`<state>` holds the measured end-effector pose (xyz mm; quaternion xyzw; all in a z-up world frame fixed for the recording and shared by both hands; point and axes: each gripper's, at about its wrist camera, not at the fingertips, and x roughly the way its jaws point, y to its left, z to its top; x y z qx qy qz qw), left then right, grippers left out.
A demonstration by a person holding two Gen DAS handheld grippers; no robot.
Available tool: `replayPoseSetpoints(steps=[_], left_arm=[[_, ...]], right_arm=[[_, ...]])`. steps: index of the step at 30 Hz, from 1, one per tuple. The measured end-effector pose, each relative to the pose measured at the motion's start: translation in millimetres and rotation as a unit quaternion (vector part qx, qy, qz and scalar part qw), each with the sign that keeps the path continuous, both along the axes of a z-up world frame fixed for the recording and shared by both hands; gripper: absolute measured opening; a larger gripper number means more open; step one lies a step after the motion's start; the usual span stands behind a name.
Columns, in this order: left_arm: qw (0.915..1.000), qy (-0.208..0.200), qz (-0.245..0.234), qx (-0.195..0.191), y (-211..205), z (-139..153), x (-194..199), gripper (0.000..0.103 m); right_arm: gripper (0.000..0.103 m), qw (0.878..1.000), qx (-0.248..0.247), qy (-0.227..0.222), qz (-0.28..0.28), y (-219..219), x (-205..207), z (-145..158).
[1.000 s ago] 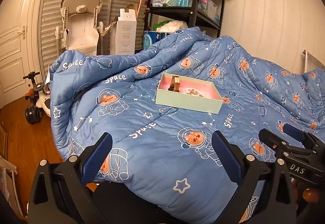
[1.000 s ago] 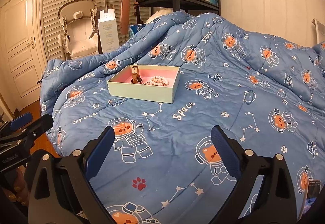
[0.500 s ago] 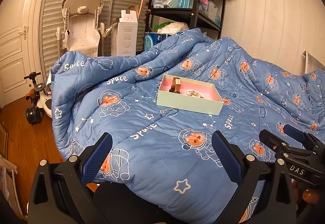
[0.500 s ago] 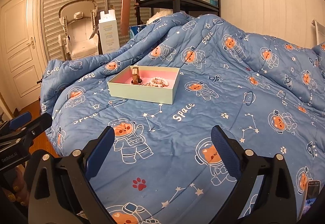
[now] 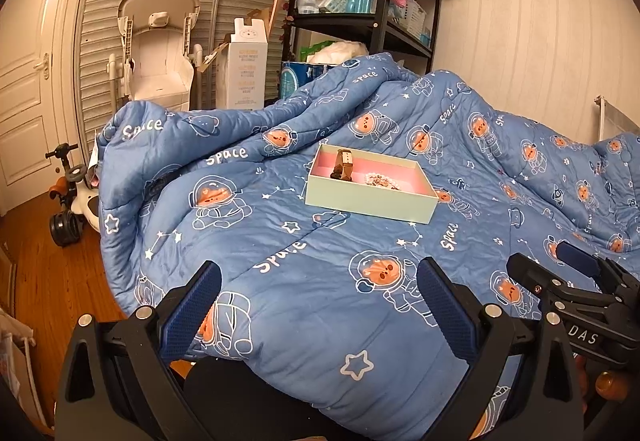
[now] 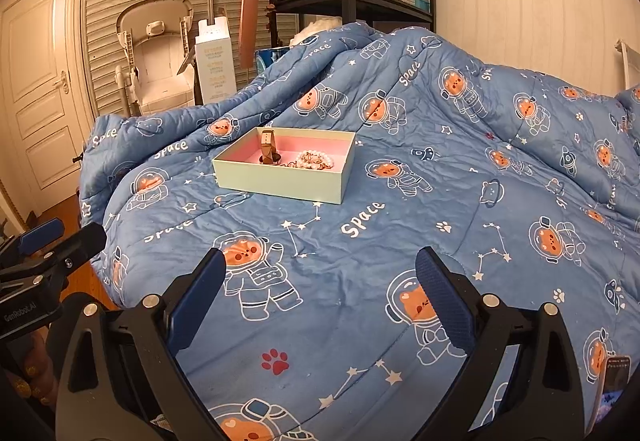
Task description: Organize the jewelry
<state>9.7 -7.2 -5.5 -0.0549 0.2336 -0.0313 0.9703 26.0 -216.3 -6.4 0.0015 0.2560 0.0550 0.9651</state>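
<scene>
A pale green box (image 5: 368, 203) with a pink lining sits on the blue space-print quilt (image 5: 312, 281); it also shows in the right wrist view (image 6: 280, 181). Inside it stand a brown watch (image 5: 345, 165) (image 6: 269, 151) and a pile of pearl and gold bracelets (image 5: 380, 180) (image 6: 314, 160). My left gripper (image 5: 318, 305) is open and empty, well short of the box, near the bed's front edge. My right gripper (image 6: 320, 301) is open and empty, also well short of the box.
A black shelf unit (image 5: 372, 21) with bottles and toys stands behind the bed. A white high chair (image 5: 160, 53) and a tall white carton (image 5: 244, 65) stand at the back left. A toy scooter (image 5: 72, 201) is on the wooden floor. A phone (image 6: 612, 381) lies at the right.
Both grippers have drawn back and risen slightly, so the box looks a little farther off. Both stay open and empty.
</scene>
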Motion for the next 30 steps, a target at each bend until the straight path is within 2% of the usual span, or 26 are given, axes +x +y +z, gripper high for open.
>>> replayPoseSetpoints(steps=[30], left_arm=[[1.0000,0.004,0.002,0.005,-5.0,0.2,-1.4,0.096]], right_arm=[[0.094,1.000,0.005,-0.006,0.009,0.5,-0.8,0.2]])
